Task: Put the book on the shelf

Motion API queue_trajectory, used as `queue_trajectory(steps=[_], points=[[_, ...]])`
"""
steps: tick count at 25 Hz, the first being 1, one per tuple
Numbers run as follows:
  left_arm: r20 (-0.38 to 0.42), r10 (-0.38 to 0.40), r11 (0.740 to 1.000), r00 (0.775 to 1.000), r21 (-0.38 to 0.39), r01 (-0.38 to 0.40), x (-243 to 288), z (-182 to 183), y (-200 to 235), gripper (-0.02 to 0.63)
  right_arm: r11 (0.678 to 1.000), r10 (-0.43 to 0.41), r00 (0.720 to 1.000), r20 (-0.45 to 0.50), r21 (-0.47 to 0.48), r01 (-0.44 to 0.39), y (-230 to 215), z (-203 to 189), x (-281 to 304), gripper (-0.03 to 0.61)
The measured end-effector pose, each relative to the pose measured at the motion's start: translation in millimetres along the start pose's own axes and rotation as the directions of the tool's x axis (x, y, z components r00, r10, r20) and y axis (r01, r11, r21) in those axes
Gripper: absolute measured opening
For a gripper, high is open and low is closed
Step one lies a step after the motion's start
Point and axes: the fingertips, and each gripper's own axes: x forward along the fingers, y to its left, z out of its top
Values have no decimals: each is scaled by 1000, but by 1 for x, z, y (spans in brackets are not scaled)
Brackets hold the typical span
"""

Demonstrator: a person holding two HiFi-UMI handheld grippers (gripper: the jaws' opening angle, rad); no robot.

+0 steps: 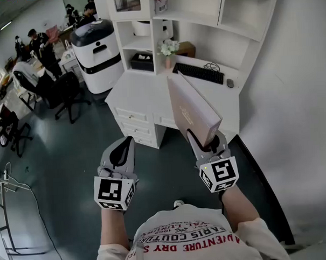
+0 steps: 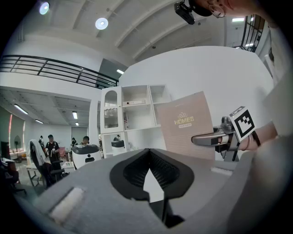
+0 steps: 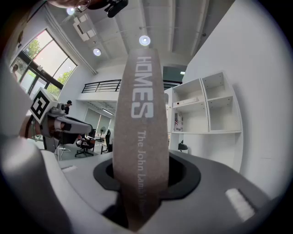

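Observation:
A tan hardback book [image 1: 194, 106] titled HOMES stands tilted in my right gripper [image 1: 206, 141], which is shut on its lower edge. In the right gripper view its spine [image 3: 139, 137] rises straight up between the dark pads. My left gripper [image 1: 123, 144] hangs beside it to the left, shut with nothing in it. The left gripper view shows the book's cover [image 2: 185, 123] and the right gripper [image 2: 215, 138] against the wall. The white shelf unit [image 1: 201, 12] stands on the desk ahead, with open compartments [image 3: 206, 105].
On the white desk [image 1: 145, 95] lie a black keyboard [image 1: 198, 72], a mouse [image 1: 230, 83], a flower vase [image 1: 168, 50] and a black box [image 1: 142, 61]. A white machine [image 1: 97, 54] stands left of the desk. Office chairs [image 1: 64, 93] and people are further left.

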Motion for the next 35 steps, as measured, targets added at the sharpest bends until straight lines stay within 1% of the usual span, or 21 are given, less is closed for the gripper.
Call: queue_trajectory(steps=[4,8,14,17,19,23,26,29,35], points=[[12,-3,1000,1000,-14,3,1,4,3,6,1000,-6,1000,-5,2,6,-1,1,2,173],[3,0,1000,1000,-22,0,-2,-2,12,6,1000,-8,1000,1,13,8,4,2,7,173],[-2,-10,1000,1000,-28,10,-11,-7,19,6,998,-45,999,-4,41,45,10,-1,10,173],[-18,-15,1000,1000,-27,14,-16,-15,25,6,997,-56,998,-20,47,57,12,-7,16,173],[-32,-6,1000,999,-26,5,-17,-21,34,6,996,-60,998,-30,61,61,13,-13,25,173],[-37,21,999,999,-37,-22,-14,-29,54,6,994,-42,999,-28,96,45,15,-20,48,173],[-48,45,998,998,-33,-46,0,-39,72,6,995,-22,1000,-22,99,24,12,-26,74,172],[-60,52,998,997,-27,-54,23,-48,87,6,994,-2,1000,-21,109,4,5,-34,107,173],[-48,72,997,996,4,-72,97,-48,135,6,993,17,1000,-5,117,-16,-27,-41,195,172]])
